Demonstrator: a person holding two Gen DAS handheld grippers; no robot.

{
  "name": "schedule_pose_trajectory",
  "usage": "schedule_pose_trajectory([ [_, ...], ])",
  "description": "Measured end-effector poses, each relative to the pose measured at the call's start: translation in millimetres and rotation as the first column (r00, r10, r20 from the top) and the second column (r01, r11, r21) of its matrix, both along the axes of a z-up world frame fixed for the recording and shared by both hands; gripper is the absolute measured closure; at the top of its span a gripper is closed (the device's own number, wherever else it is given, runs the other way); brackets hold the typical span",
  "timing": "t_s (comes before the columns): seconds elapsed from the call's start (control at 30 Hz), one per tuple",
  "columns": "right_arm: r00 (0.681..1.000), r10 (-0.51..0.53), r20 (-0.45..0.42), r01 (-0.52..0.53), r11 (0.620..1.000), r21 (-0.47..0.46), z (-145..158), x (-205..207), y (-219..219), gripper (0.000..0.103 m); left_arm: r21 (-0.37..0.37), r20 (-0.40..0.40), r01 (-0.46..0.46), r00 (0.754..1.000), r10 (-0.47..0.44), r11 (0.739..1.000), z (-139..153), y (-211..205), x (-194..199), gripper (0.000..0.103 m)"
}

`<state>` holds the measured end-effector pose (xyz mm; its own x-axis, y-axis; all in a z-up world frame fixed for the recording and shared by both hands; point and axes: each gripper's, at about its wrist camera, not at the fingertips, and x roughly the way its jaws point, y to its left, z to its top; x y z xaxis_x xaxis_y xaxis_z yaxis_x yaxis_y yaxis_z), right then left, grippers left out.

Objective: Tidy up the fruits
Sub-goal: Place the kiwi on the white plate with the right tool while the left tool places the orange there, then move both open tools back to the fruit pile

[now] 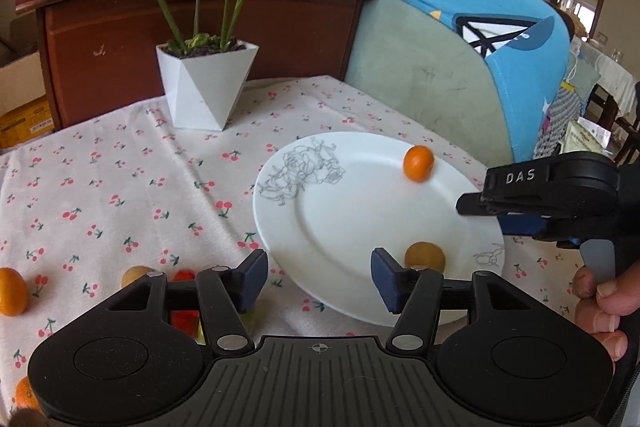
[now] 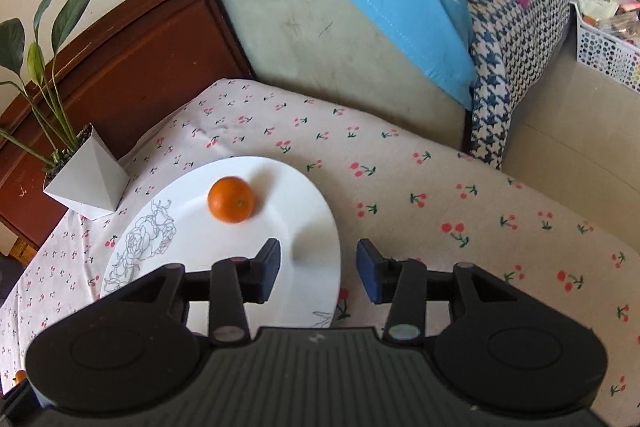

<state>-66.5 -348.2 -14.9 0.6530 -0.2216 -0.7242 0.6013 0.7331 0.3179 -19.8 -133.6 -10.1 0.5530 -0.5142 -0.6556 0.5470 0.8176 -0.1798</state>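
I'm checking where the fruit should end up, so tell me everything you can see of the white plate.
The white plate is round, glossy and ceramic-looking, with a broad rim, a shallow well and grey line-drawn roses on its rim. It lies flat on the cherry-print tablecloth, in front of the white plant pot without touching it. A small orange fruit lies on its far side and a brownish-yellow fruit near its front edge. Neither gripper appears to touch it.
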Motion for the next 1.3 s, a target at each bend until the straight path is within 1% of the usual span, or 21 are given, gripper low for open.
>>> schedule_pose_trajectory([
  [0.07, 1.0, 0.025, -0.001, -0.025, 1.0, -0.006, 1, 3, 3, 0.059, -0.009, -0.009, -0.001, 1.0, 0.001, 1.0, -3, 3, 0, 0.047],
  [0.13, 0.999, 0.032, 0.008, -0.032, 0.999, 0.009, 0, 5, 6, 0.055, -0.003, -0.005, 0.001, 1.0, -0.001, 1.0, -4, 4, -1, 0.047],
  [0.23, 0.999, 0.052, -0.003, -0.052, 0.998, -0.017, 0, 6, 9, 0.054, 0.001, -0.002, -0.005, 1.0, 0.005, 1.0, -2, 4, -3, 0.047],
  [0.3, 0.998, 0.059, 0.007, -0.059, 0.998, -0.004, 0, 5, 9, 0.05, 0.002, -0.001, -0.008, 1.0, 0.008, 1.0, -2, 5, -4, 0.047],
  [0.43, 0.996, 0.086, -0.01, -0.086, 0.996, -0.033, 0, 7, 15, 0.05, 0.005, -0.001, -0.02, 1.0, 0.02, 1.0, 0, 7, -5, 0.047],
  [0.63, 0.99, 0.139, -0.012, -0.139, 0.99, -0.03, 0, 9, 26, 0.05, -0.002, -0.008, -0.041, 0.999, 0.041, 0.999, 6, 16, -7, 0.047],
  [0.77, 0.986, 0.165, -0.019, -0.166, 0.985, -0.041, 1, 10, 34, 0.05, 0.004, 0.004, -0.054, 0.999, 0.054, 0.999, 15, 25, -11, 0.046],
  [0.83, 0.984, 0.176, -0.018, -0.177, 0.984, -0.035, 1, 10, 37, 0.05, 0.002, 0.002, -0.061, 0.998, 0.061, 0.998, 20, 31, -12, 0.044],
  [0.97, 0.982, 0.186, -0.015, -0.186, 0.982, -0.012, 3, 8, 41, 0.05, 0.017, -0.011, -0.095, 0.995, 0.095, 0.995, 26, 47, -14, 0.043],
  [1.1, 0.987, 0.16, -0.01, -0.161, 0.987, -0.017, 9, 2, 47, 0.05, 0.045, -0.025, -0.141, 0.99, 0.142, 0.989, 30, 66, -12, 0.042],
  [1.2, 0.988, 0.156, -0.004, -0.156, 0.987, -0.032, 14, -3, 54, 0.05, 0.043, -0.028, -0.189, 0.981, 0.19, 0.981, 34, 85, -13, 0.042],
  [1.3, 0.984, 0.175, 0.018, -0.174, 0.984, -0.042, 20, -7, 61, 0.05, 0.04, -0.044, -0.236, 0.97, 0.238, 0.971, 35, 102, -13, 0.042],
])
